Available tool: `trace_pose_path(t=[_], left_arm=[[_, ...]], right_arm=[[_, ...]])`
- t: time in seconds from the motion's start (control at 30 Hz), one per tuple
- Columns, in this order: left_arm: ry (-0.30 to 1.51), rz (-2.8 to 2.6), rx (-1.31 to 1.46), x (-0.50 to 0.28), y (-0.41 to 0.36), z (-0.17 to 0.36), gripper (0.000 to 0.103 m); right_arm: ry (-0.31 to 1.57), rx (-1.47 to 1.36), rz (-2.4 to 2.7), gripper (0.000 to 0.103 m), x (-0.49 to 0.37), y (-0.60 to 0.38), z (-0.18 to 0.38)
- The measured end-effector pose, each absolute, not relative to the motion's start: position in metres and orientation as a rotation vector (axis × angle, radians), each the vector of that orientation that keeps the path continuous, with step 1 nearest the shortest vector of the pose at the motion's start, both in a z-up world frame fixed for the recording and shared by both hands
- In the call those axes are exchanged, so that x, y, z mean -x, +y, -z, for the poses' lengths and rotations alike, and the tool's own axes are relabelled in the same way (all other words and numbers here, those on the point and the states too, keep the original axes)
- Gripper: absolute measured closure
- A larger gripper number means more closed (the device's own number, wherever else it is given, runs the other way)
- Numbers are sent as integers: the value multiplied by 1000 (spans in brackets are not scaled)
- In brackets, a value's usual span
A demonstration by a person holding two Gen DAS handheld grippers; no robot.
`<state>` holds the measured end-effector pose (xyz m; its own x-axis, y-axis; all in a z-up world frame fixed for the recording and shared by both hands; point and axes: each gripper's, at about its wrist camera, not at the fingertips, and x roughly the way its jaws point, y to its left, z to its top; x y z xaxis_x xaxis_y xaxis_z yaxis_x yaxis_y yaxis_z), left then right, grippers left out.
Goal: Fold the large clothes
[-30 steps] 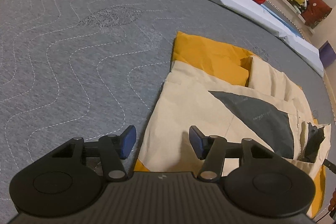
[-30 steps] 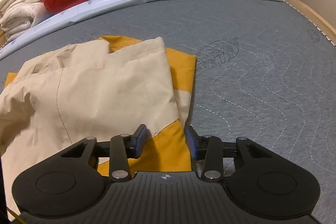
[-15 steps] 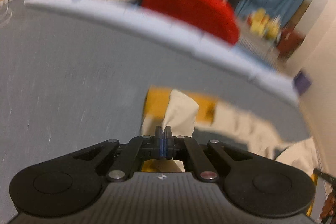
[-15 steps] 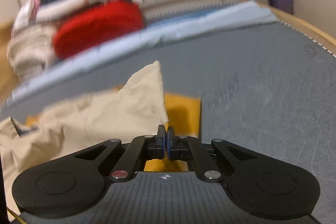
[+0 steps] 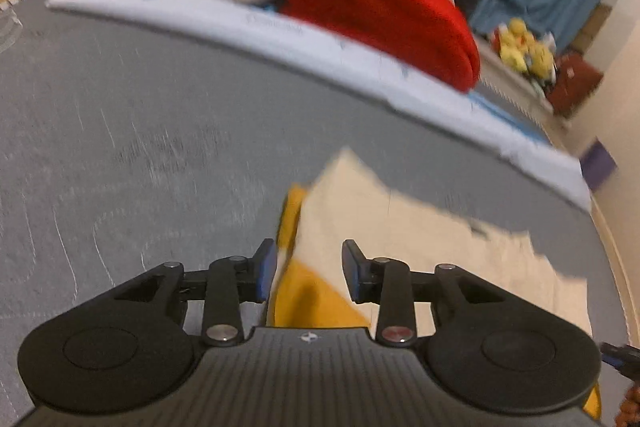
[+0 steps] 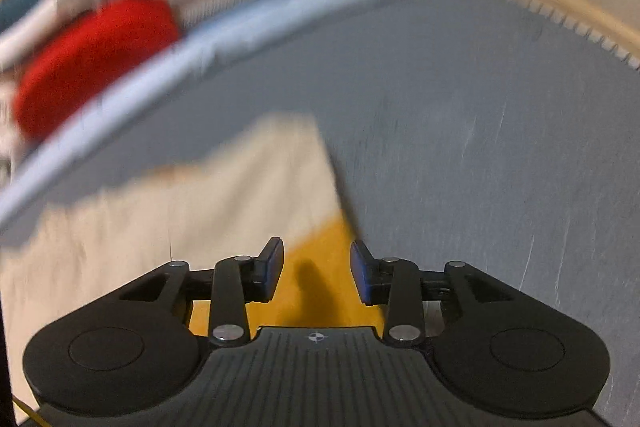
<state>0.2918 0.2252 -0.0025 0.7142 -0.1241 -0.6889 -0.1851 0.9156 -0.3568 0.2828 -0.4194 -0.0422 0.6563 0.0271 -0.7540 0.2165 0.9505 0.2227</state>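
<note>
Cream-and-mustard garment (image 5: 400,227) beneath both parted tools; no legible writing.

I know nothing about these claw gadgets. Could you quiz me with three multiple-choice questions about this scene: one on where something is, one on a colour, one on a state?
1. Where does the red blanket lie?
A. past the mattress's far edge
B. between the claws
C. on the garment

2. What colours is the garment?
A. green, white
B. cream, mustard yellow
C. black

3. How is the left claw?
A. shut on cloth
B. out of view
C. open

Answers: 1 A, it sits beyond the grey mattress. 2 B, both colours show. 3 C, a gap separates its fingers; the right claw matches.
</note>
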Motion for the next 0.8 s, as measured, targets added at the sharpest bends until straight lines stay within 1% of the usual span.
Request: trace_pose_path(t=[0.07,0.17,0.27,0.4,0.43,0.47,0.5,0.53,0.57,0.63,0.73,0.77,0.8], left_arm=[[859,-23,416,-294,228,16,58],[927,-49,394,-298,233,35,58],[928,-44,440,-306,234,44,54],[915,-33,495,-317,232,52,54],[909,-29,495,-319,229,53,55],[901,-26,489,-321,225,53,59],[897,-23,478,-322,224,53,67],[896,-17,463,-323,221,54,97],[897,-14,442,-324,219,52,102],[829,-30,417,-321,219,39,103],[675,-33,438,-308,226,13,103],[652,-38,431,-306,226,9,103],[639,-47,405,-305,223,7,103]], right_arm=[[926,-265,121,64,-283,-420,53],[955,-281,117,63,-280,-424,58],[963,-280,118,63,-280,-425,58],[973,-296,124,63,-281,-421,62],[973,-297,123,65,-279,-420,63],[969,-302,119,75,-277,-419,61],[962,-307,104,83,-278,-419,61],[954,-303,96,98,-277,-417,60],[935,-286,94,101,-277,-415,57],[858,-269,92,102,-275,-412,46],[600,-246,30,102,-262,-400,5],[534,-229,13,102,-258,-394,-6],[516,-218,27,102,-257,-391,-8]])
